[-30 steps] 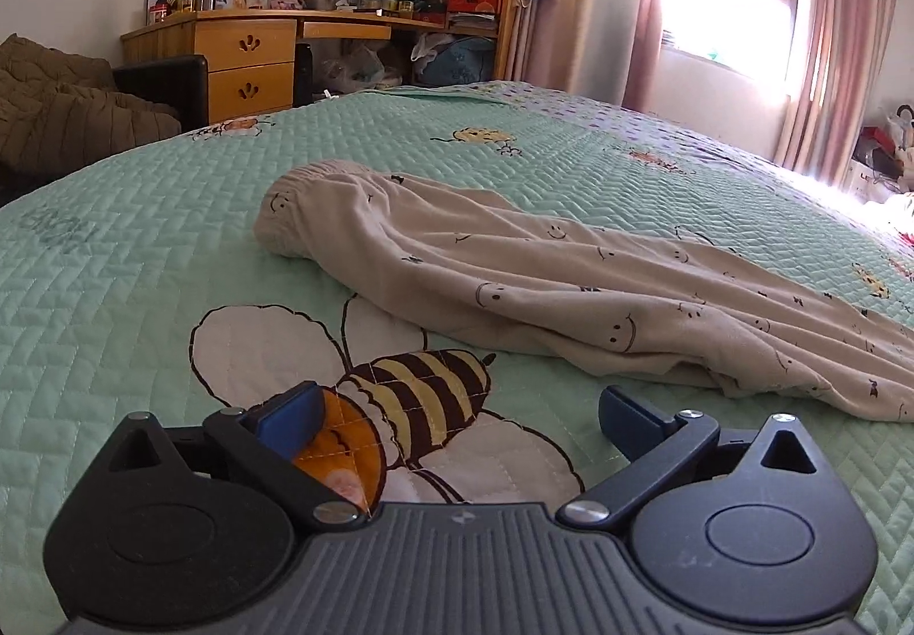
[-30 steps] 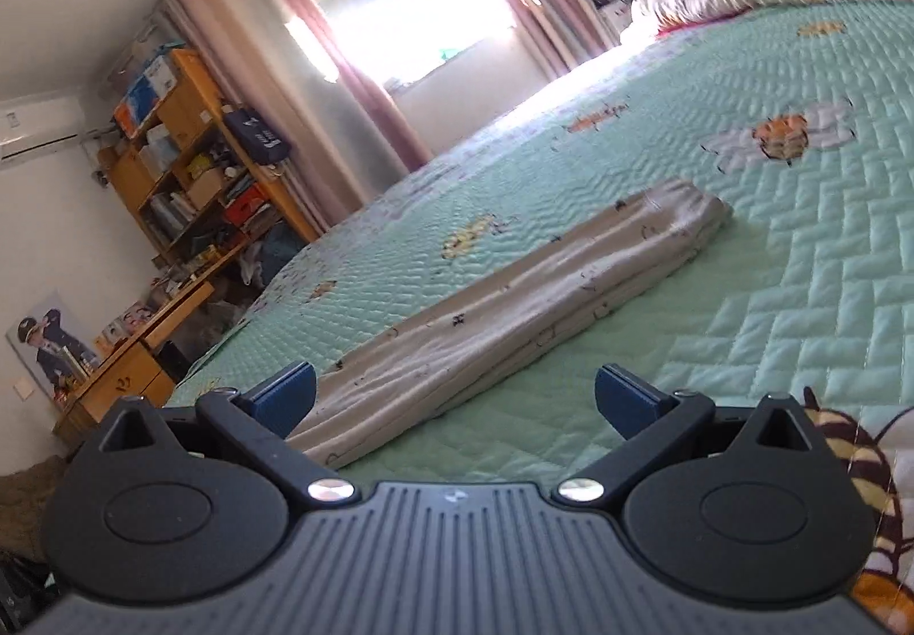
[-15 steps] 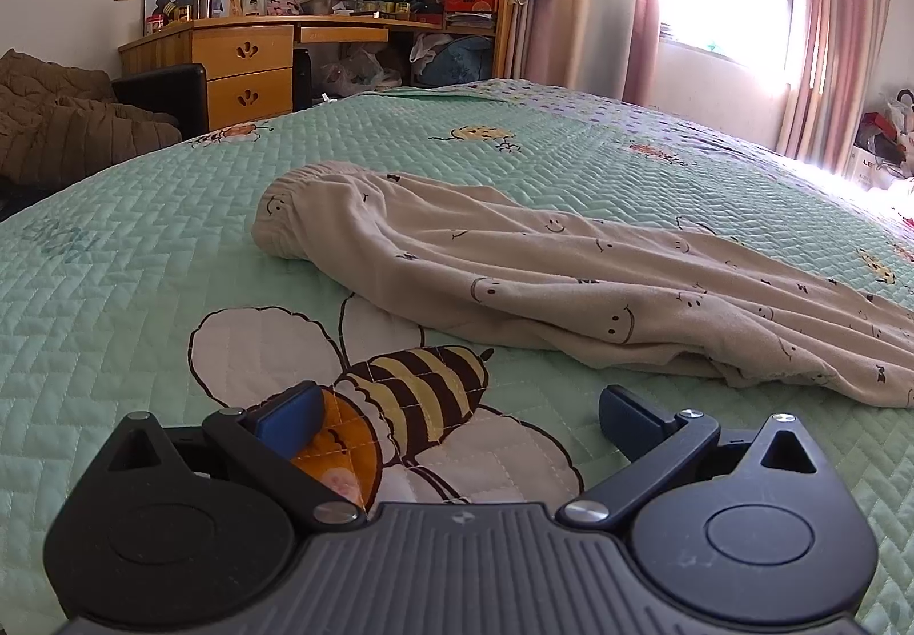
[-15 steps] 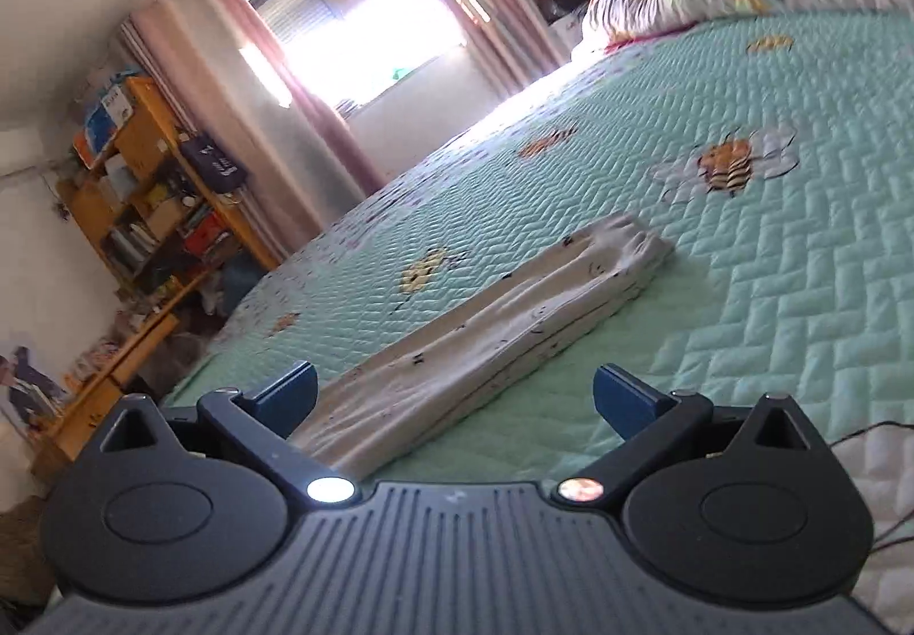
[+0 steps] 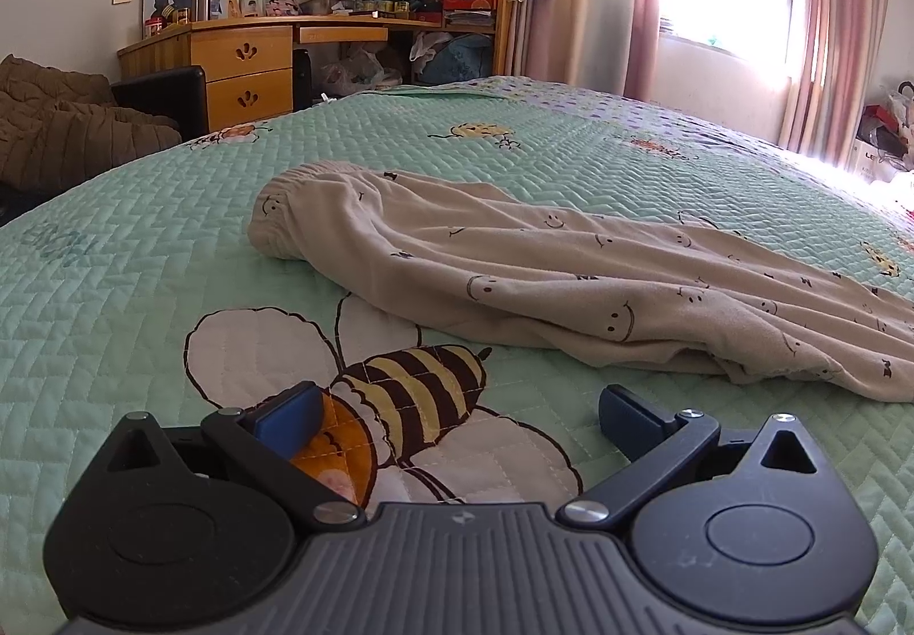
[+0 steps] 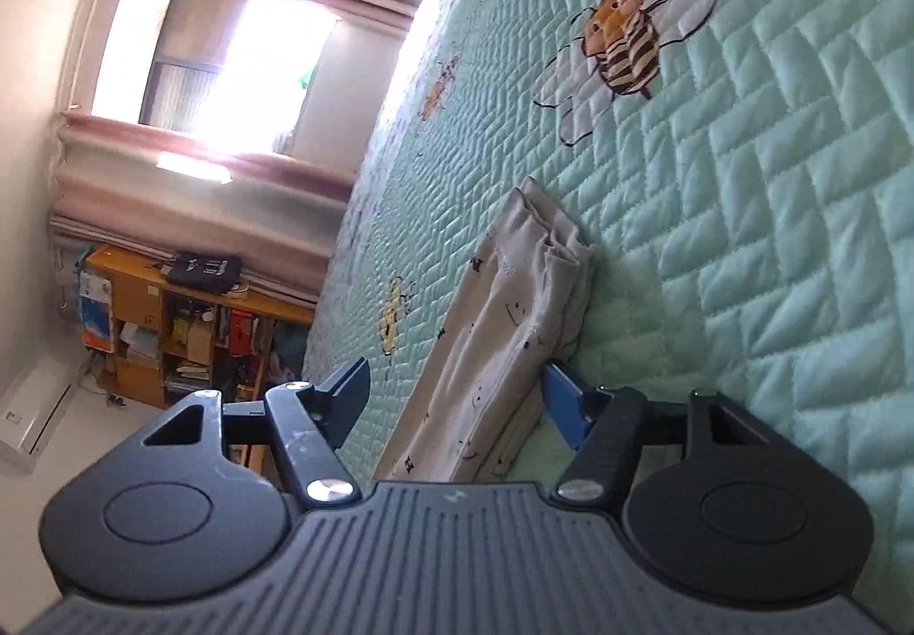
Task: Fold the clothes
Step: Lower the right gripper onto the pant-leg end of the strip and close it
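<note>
Bedroom, mint quilted bedspread (image 5: 143, 246) with bee motifs, desk and bookshelf beyond, bright window. Beige trousers (image 5: 542, 281) with smiley print lie lengthwise across the bed, legs laid together in a long strip, waistband toward the desk: likely so the strip can be folded end over end.

My left gripper (image 5: 457, 418) hovers low over the big bee (image 5: 411, 395), tilted down, jaws wide with nothing in them, short of the waist end.

My right gripper (image 6: 457, 395) is rolled well onto its side at the cuff end (image 6: 548, 241). Its jaws have just been closing; the trouser leg sits between them, right pad (image 6: 562, 401) at the fabric's edge, left pad clear. Not yet a grip, I judge.
</note>
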Action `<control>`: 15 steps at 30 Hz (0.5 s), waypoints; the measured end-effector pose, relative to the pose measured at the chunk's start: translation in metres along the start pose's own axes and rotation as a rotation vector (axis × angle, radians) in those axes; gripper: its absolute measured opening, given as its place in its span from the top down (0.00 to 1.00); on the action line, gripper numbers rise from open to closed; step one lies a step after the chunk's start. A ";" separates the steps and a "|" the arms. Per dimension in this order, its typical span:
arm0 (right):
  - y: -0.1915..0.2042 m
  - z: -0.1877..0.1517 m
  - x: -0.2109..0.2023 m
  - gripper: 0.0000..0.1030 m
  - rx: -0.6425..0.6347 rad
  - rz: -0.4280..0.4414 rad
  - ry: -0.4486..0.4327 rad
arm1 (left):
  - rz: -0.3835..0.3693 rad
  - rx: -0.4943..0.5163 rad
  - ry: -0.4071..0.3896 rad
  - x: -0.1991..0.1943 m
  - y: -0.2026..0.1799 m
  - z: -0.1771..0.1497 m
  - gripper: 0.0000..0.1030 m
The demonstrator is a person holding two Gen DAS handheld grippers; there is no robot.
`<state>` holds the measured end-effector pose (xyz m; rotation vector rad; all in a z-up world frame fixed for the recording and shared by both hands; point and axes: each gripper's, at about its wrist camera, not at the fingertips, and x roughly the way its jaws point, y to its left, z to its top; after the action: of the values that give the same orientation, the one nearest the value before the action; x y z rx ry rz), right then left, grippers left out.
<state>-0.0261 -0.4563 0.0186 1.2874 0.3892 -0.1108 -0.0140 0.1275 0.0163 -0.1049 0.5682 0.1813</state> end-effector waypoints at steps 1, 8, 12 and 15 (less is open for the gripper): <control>0.002 -0.004 -0.005 0.28 -0.010 0.003 0.000 | 0.000 0.000 0.000 0.000 0.000 0.000 0.01; 0.001 0.013 0.011 0.23 -0.013 -0.060 0.005 | -0.001 -0.001 -0.001 -0.001 0.001 0.000 0.01; 0.010 0.025 0.034 0.22 -0.010 -0.121 0.023 | -0.002 -0.002 0.000 -0.001 0.000 0.000 0.01; 0.012 0.026 0.039 0.22 -0.015 -0.130 0.017 | -0.002 -0.002 -0.001 -0.001 0.000 0.000 0.01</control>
<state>0.0200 -0.4725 0.0222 1.2490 0.4877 -0.2066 -0.0144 0.1274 0.0169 -0.1071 0.5674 0.1804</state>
